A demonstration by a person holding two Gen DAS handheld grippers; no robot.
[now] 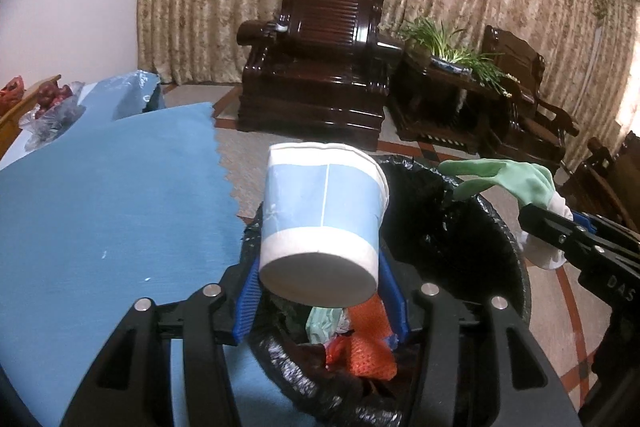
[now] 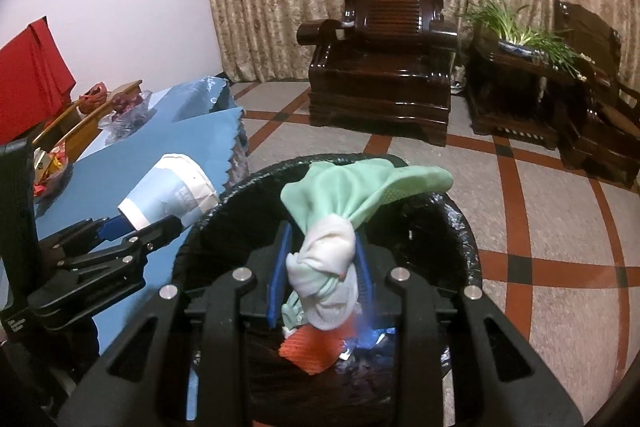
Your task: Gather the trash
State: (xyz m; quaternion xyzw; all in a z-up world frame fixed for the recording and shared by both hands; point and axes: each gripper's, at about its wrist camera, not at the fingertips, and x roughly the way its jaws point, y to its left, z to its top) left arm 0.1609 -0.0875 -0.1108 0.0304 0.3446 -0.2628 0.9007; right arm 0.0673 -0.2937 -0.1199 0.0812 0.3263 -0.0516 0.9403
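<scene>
My left gripper (image 1: 322, 301) is shut on a blue-and-white paper cup (image 1: 324, 215) and holds it tilted over the near rim of a black-lined trash bin (image 1: 500, 247). The cup also shows in the right wrist view (image 2: 168, 191). My right gripper (image 2: 322, 281) is shut on a green-and-white rubber glove (image 2: 332, 227) and holds it above the bin's opening (image 2: 452, 227). The glove shows in the left wrist view (image 1: 512, 181). Orange netting (image 1: 370, 339) and other scraps lie in the bin.
A table with a blue cloth (image 1: 112, 195) stands left of the bin, with bags of fruit (image 1: 52, 103) at its far end. Dark wooden armchairs (image 1: 320, 67), a side table with a plant (image 1: 452, 55) and curtains stand behind on a tiled floor.
</scene>
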